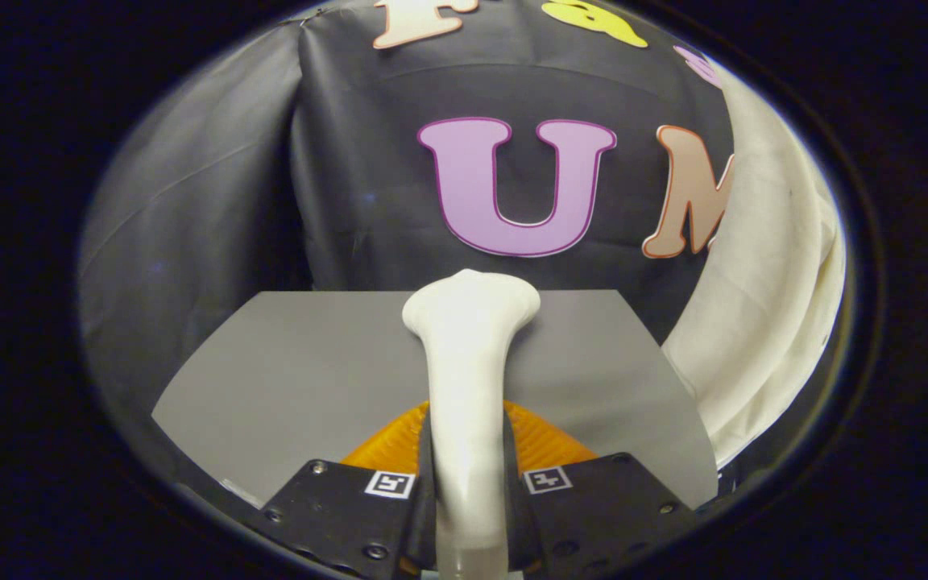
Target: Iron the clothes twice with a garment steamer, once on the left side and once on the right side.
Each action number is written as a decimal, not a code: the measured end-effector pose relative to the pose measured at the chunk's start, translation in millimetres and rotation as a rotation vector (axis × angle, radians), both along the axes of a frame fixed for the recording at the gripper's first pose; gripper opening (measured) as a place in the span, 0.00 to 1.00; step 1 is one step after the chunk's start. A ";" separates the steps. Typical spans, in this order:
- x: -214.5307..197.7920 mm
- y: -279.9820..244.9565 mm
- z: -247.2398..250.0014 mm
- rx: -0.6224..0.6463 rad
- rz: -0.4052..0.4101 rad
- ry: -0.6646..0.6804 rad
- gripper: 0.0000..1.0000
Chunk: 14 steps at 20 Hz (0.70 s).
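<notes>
The garment steamer (pixel 468 379) is held in the gripper (pixel 468 483), whose two fingers are clamped on its white handle from either side. The handle runs forward from between the fingers and widens into a flared head just ahead of them, raised above the grey table (pixel 287 362). The white garment (pixel 762 306) is seen hanging to the right of the steamer, beyond the table's right edge and apart from the head, against the black cloth wall (pixel 351 177).
</notes>
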<state>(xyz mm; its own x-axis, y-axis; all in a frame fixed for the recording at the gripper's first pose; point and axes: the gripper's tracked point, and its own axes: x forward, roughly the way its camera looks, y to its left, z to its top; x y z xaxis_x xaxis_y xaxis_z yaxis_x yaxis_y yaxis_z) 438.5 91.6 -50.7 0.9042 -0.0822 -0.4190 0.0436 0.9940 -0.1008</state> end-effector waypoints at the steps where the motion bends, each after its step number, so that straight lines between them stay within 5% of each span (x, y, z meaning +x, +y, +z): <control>1: -4.8 -0.3 0.8 -0.012 0.003 -0.010 0.34; 14: -137.2 -8.1 68.5 0.027 0.150 -0.177 0.31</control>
<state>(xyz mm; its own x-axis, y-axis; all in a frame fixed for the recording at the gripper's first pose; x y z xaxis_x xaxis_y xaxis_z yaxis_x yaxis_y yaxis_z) 301.3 83.5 17.8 0.9651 0.0678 -0.2529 -0.0901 0.9929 -0.0776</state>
